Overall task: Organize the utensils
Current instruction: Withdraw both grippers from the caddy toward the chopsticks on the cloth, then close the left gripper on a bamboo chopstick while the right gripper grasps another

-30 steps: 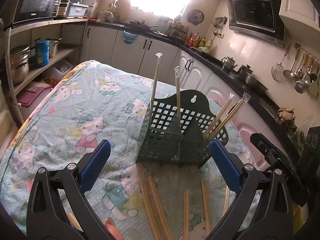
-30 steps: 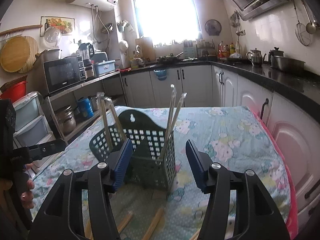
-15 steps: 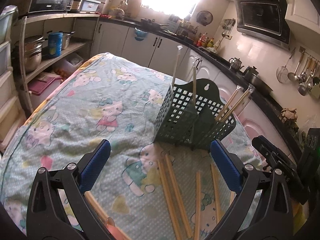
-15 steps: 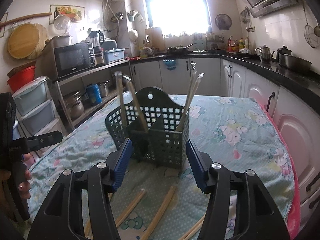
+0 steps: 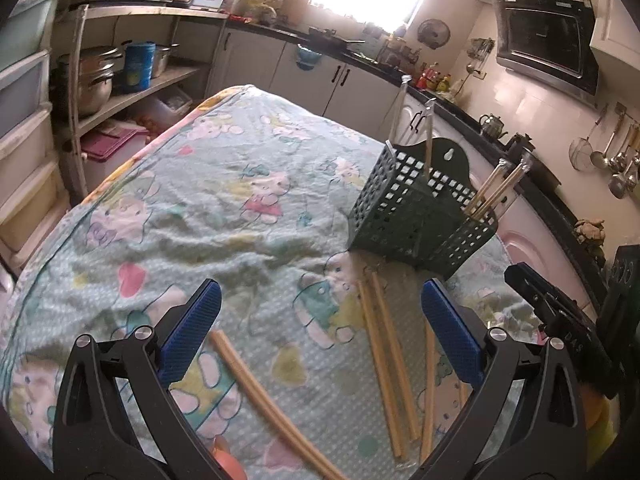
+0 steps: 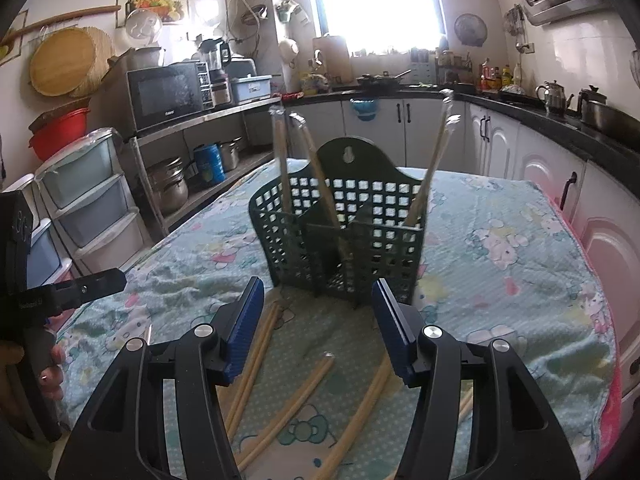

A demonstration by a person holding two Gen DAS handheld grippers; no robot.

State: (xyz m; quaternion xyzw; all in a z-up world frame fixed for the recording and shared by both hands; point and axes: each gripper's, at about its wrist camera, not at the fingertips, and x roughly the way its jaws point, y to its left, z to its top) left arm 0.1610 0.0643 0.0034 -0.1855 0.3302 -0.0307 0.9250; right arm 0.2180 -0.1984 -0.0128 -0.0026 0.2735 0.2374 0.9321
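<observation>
A dark green lattice utensil holder (image 5: 420, 216) (image 6: 344, 236) stands on the cartoon-print cloth, with wrapped chopsticks (image 6: 292, 168) upright in its compartments. Several loose wooden chopsticks (image 5: 384, 356) (image 6: 256, 356) lie on the cloth in front of it. My left gripper (image 5: 320, 332) hovers open above the cloth, left of the loose sticks, with nothing between its blue pads (image 5: 192, 328). My right gripper (image 6: 320, 328) is open too, low over the loose chopsticks, just short of the holder. The right gripper's black body (image 5: 560, 312) shows at the left wrist view's right edge.
The cloth-covered table (image 5: 180, 208) drops off on the left toward shelves with pots (image 5: 96, 80) and plastic drawers (image 6: 92, 204). White cabinets and a dark counter (image 6: 560, 120) run behind and right. A hand holding the left gripper (image 6: 48, 364) shows in the right wrist view.
Both grippers have drawn back from the holder and sunk lower, so more loose chopsticks show on the cloth. The left view has swung leftward, putting the holder to the right. Jaw gaps are unchanged.
</observation>
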